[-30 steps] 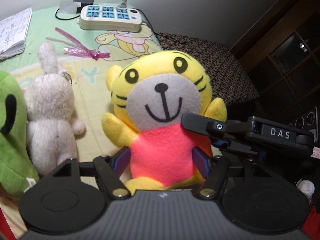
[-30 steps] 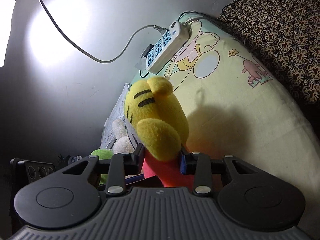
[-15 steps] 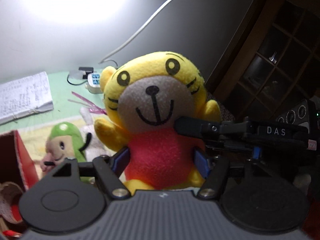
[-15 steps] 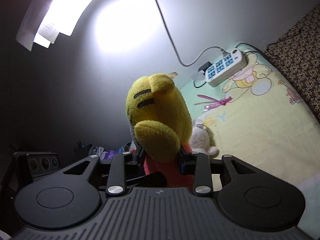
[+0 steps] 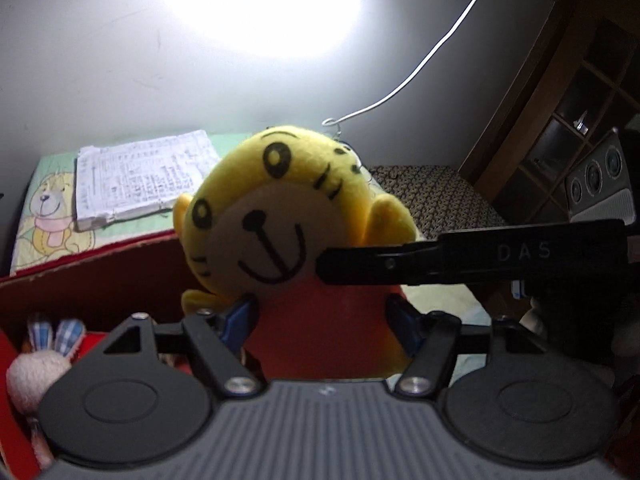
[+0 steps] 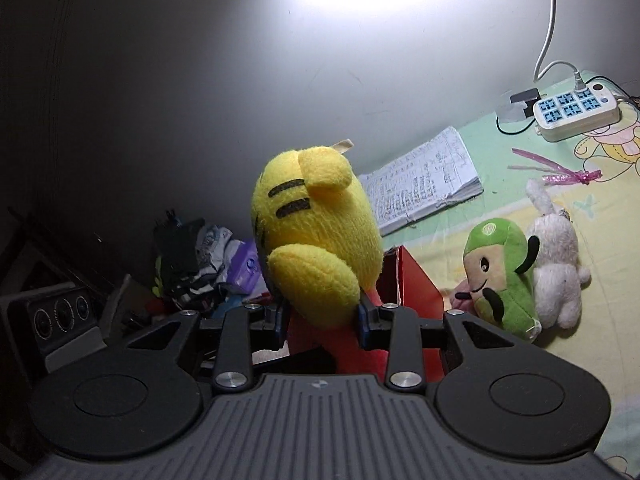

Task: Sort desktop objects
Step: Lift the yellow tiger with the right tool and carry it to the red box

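Left wrist view puts the left gripper [image 5: 322,316] with its blue pads pinched on the red belly of the yellow plush tiger with the grey face and red body [image 5: 288,220], which is held clear of the table; the black finger of the right gripper [image 5: 400,264] crosses in front of the toy's right side. From the right wrist view, the right gripper [image 6: 322,318] nips the same toy from the back, pads pressed against its lower body just under a yellow arm. Directly below the toy in both views is the red cardboard box [image 5: 92,280], which already holds a pink plush rabbit with checked ears [image 5: 36,364]. I judge the step in hand is carrying the tiger to this box. To do it well, both grips should stay firm until the toy's whole body is inside the wall, then lower it beside the rabbit, not on the rim. A green plush figure [image 6: 500,276] and a white plush rabbit [image 6: 556,256] lie together on the cartoon-printed cloth [image 6: 460,236], not yet sorted.
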Action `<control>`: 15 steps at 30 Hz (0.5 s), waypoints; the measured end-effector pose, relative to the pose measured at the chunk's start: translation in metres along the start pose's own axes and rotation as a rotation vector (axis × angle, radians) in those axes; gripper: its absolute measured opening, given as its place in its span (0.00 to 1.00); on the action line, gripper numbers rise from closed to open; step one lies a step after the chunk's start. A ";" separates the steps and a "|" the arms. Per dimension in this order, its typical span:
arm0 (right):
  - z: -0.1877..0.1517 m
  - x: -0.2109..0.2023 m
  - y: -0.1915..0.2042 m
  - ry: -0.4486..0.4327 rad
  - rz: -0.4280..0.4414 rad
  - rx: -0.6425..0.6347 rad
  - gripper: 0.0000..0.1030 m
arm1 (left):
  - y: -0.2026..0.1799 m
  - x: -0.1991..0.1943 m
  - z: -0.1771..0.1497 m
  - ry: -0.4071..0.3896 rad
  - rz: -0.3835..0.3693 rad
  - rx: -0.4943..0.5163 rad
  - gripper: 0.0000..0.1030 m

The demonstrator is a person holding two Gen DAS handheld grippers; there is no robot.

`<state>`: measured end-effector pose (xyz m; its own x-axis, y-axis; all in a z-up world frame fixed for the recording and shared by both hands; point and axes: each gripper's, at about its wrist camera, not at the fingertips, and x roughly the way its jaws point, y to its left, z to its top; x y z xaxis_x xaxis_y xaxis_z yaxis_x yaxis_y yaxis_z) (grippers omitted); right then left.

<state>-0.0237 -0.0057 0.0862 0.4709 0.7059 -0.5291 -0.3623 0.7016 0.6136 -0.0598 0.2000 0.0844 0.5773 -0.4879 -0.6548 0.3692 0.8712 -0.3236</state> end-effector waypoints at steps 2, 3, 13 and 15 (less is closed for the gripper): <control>-0.004 0.018 0.008 0.065 -0.069 -0.002 0.34 | 0.011 0.004 -0.007 0.018 -0.011 -0.009 0.67; -0.006 0.026 0.012 0.093 -0.098 -0.006 0.34 | 0.017 0.005 -0.009 0.015 -0.024 -0.018 0.67; -0.008 0.058 0.045 0.065 -0.277 -0.107 0.32 | 0.063 0.018 0.005 0.010 -0.110 -0.096 0.74; -0.008 0.066 0.048 0.059 -0.320 -0.131 0.32 | 0.065 0.026 0.005 0.020 -0.098 -0.088 0.78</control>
<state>-0.0167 0.0756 0.0758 0.5312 0.4496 -0.7181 -0.3053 0.8922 0.3327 -0.0175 0.2438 0.0498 0.5266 -0.5703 -0.6305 0.3574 0.8214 -0.4445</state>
